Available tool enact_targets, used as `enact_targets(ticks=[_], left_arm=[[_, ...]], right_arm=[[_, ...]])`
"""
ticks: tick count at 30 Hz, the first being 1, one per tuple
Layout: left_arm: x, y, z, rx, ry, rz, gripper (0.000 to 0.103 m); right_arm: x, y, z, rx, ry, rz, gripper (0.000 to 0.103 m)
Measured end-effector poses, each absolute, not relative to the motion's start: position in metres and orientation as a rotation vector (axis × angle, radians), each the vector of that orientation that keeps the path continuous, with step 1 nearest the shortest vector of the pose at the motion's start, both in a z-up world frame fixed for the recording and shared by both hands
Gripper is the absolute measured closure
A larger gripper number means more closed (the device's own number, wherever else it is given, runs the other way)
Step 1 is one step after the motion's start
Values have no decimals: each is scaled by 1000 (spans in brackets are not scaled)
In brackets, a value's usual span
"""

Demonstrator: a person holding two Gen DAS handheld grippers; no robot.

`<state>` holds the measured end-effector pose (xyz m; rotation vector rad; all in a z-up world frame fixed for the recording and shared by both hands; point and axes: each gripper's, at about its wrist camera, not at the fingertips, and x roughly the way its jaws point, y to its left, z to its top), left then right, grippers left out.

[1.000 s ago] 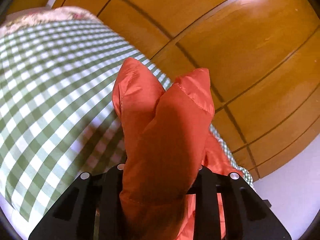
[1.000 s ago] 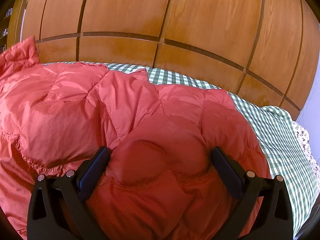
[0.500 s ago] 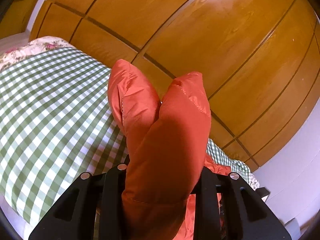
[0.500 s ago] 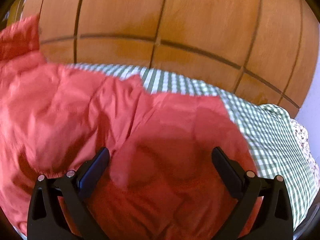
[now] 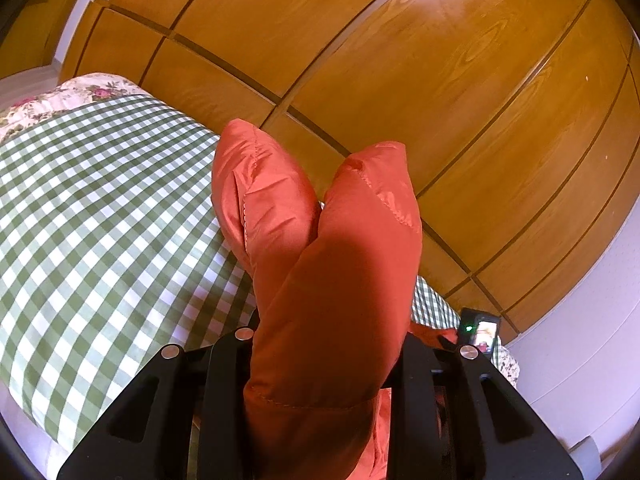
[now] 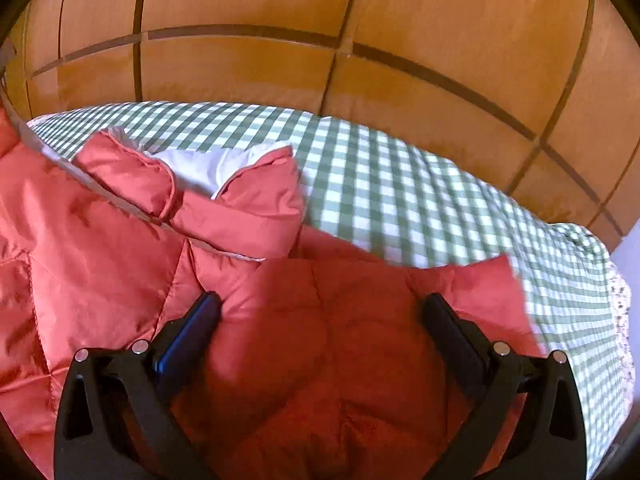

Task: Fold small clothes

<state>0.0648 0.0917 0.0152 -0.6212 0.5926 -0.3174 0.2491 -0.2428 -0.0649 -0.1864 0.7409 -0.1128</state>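
An orange quilted jacket [image 6: 92,264] lies spread on the green checked bedspread [image 6: 400,184], its collar showing white lining [image 6: 200,168]. In the left wrist view a folded, puffy part of the jacket [image 5: 336,280] sticks up between the fingers. My left gripper [image 5: 326,332] is shut on it and holds it above the bed; the fingertips are hidden by fabric. My right gripper [image 6: 320,308] hovers low over the jacket's near part. Its jaws stand wide apart, and the blue pad [image 6: 188,336] on its left finger is bare.
Wooden wardrobe doors [image 5: 440,100] run close behind the bed. A floral cover [image 5: 80,92] shows at the bed's end. A small black device with a lit screen [image 5: 478,330] sits low at the right of the left wrist view, by a white wall [image 5: 592,320].
The left gripper has risen with the jacket part, and more wardrobe and wall show. The right gripper has slid sideways over the jacket, bringing the collar and more bedspread into view.
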Motion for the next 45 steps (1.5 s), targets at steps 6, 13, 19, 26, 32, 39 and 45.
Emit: enact_targets(ticks=[6,13,19,26,32,39,45], left_arm=[[62,85,22,-600,581,-330,77],[57,80,26,-587,565,-336,77],[54,75,31,-576,556,-346,77],[48,61,43,-543,535,-373,77],[45,49,59,-511,522,-387,77],[38,17,81,-420,494,-404,77],[32,-14,97,-341,466,-421,77]], right_arm=[[232,-253,-57,-159,722,-128,2],[137,-257,-35,-112,628,-62,2],[98,-237,-70,-205,658,-27,2],[102,-233,-94,-222,608,-68,2],[101,-245,-69,-175,626,-55,2],[100,-277,-51,-142,615,-210,2],[84,-317,-44,-73,630,-284,2]])
